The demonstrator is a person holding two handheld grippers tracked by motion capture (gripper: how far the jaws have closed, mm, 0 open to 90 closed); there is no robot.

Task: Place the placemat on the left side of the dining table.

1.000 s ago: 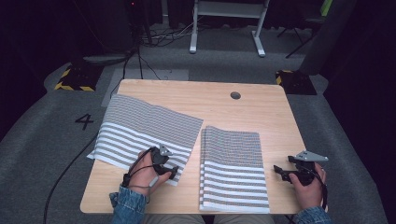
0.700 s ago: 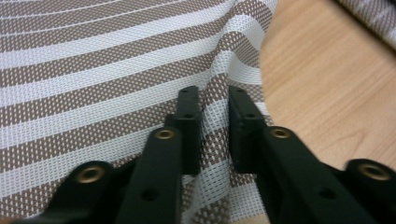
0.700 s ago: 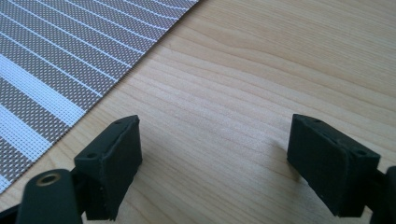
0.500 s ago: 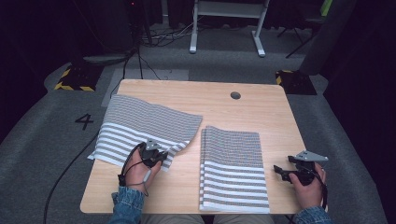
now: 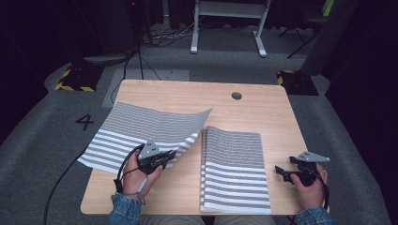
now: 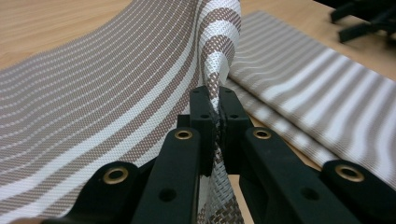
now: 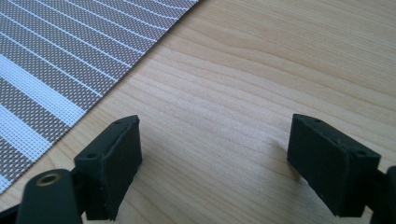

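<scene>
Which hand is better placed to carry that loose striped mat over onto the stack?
Left. The left gripper is already shut on the edge of the loose striped mat, lifting it. The right gripper sits open over bare table beside the stacked mats.

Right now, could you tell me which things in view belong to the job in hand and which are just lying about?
In the job:
- flat brown-and-white striped woven placemat, its near edge lifted
- left tongs, shut on that edge
- folded striped woven placemat
- right tongs, open over bare wood

Lying about:
- light wooden table with a round cable hole
- white metal frame on the floor behind
</scene>
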